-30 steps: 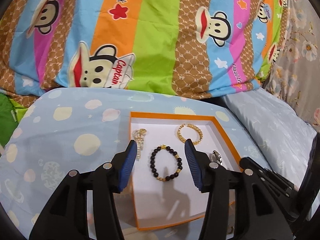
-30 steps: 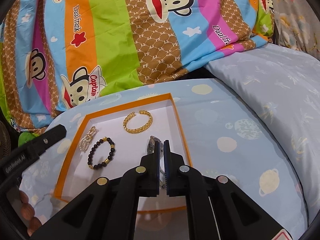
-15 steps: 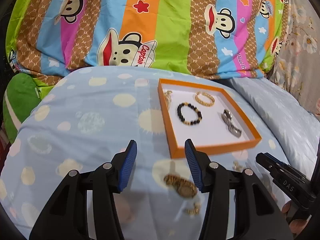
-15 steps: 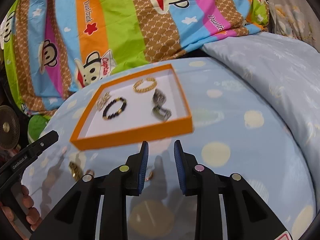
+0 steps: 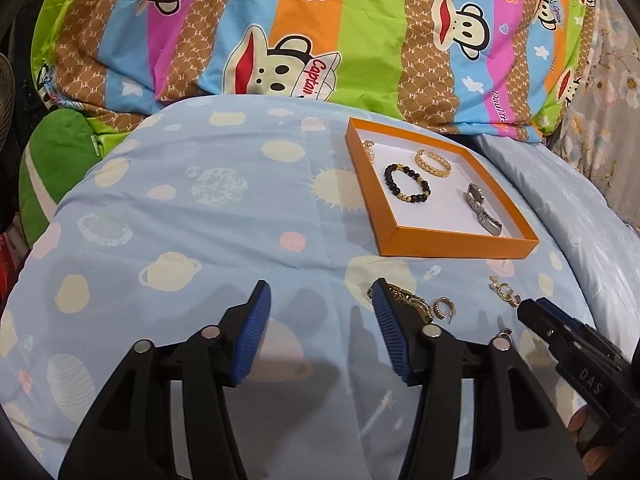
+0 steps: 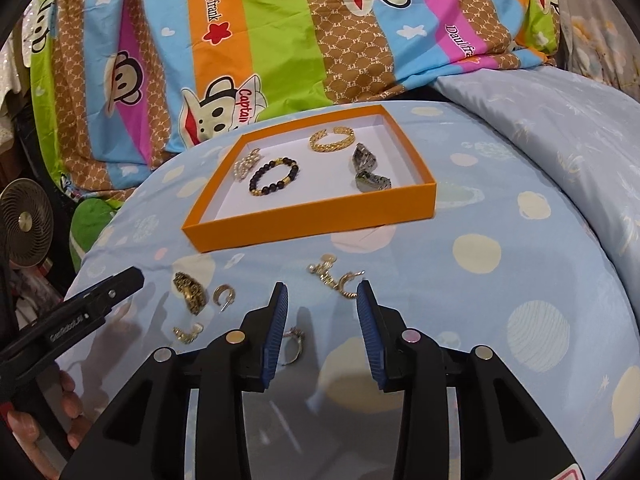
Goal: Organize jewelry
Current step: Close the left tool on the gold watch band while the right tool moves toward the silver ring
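Sorting so far: four pieces lie inside the orange tray point(image 6: 316, 216) — a black-and-gold bead bracelet point(image 6: 274, 176), a gold braided bangle point(image 6: 332, 139), a pearly cluster piece point(image 6: 246, 164) near the tray's far left corner, and a silver watch point(image 6: 368, 170) on the right side.
Tray position: resting on the blue planet-print quilt point(image 6: 476, 252), beyond both grippers, with nothing touching it.
Left to sort: a loose scatter on the quilt just in front of the tray — a dark-gold watch point(image 6: 190, 292), a gold hoop earring point(image 6: 223, 295) beside it, a small gold piece point(image 6: 187, 332) nearer the camera, a tangle of small earrings point(image 6: 334, 278), and a ring-like piece point(image 6: 294, 344) half hidden behind the right gripper's left finger.
Progress judgement: somewhat under halfway; roughly five pieces or more remain outside.
Right gripper point(image 6: 322, 326): jaws spread, holding nothing, hovering over the earring tangle, which sits just ahead of its tips.
Left gripper point(image 5: 320, 332): jaws wide apart and empty; the dark-gold watch point(image 5: 404, 300) lies right by its right finger.
Surroundings: a striped monkey-print blanket point(image 6: 280, 32) is bunched behind the quilt, and a small fan point(image 6: 24, 222) stands off to the left.
Likely next: a pinch on one of the earrings, a fiddly target on soft fabric.
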The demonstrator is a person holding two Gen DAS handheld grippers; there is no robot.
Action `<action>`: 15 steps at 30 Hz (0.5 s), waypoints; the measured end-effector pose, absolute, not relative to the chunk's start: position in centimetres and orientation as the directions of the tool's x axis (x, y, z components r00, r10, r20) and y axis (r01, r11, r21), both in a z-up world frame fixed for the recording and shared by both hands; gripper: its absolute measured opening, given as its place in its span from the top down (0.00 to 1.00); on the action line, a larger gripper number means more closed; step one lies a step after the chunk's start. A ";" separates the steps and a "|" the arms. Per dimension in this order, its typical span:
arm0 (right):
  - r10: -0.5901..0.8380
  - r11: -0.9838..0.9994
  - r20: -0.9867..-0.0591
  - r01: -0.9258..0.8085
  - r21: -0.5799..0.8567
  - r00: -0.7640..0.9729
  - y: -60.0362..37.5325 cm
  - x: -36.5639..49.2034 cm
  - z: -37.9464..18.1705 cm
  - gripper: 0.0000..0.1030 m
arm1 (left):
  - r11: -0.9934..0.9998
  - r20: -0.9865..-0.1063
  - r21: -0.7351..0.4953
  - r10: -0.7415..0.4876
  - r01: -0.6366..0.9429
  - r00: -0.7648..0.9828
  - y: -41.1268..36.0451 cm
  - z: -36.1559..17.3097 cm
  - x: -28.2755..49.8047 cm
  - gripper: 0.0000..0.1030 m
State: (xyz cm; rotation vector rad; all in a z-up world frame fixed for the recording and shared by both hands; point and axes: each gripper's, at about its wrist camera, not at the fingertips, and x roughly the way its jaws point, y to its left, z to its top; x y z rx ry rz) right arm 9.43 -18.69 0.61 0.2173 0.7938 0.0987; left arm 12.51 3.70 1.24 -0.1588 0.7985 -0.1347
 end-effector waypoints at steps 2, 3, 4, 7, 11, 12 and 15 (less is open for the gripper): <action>0.173 0.973 -0.700 -0.009 0.231 0.693 -18.4 9.1 0.5 0.65 | 0.977 -0.699 -0.203 -0.196 0.071 0.687 3.7 1.2 12.5 0.46; 0.172 0.973 -0.699 -0.008 0.231 0.694 -18.4 9.0 0.5 0.64 | 0.975 -0.699 -0.209 -0.205 0.078 0.685 3.6 1.2 12.5 0.46; 0.169 0.973 -0.697 -0.004 0.232 0.697 -18.5 8.9 0.6 0.63 | 0.971 -0.700 -0.219 -0.222 0.092 0.679 3.4 1.2 12.5 0.46; 0.169 0.968 -0.698 0.016 0.250 0.695 -19.0 9.1 0.4 0.61 | 0.959 -0.714 -0.249 -0.278 0.137 0.643 2.3 0.9 12.7 0.42; 0.171 0.964 -0.699 0.028 0.264 0.695 -19.4 9.2 0.4 0.61 | 0.959 -0.721 -0.230 -0.283 0.168 0.632 0.0 1.0 12.9 0.41; 0.171 0.964 -0.698 0.028 0.264 0.695 -19.4 9.1 0.4 0.61 | 0.959 -0.726 -0.224 -0.282 0.171 0.627 -0.4 0.9 12.9 0.41; 0.171 0.964 -0.699 0.029 0.264 0.694 -19.4 9.1 0.3 0.61 | 0.967 -0.753 -0.189 -0.256 0.173 0.606 -1.7 0.2 13.2 0.42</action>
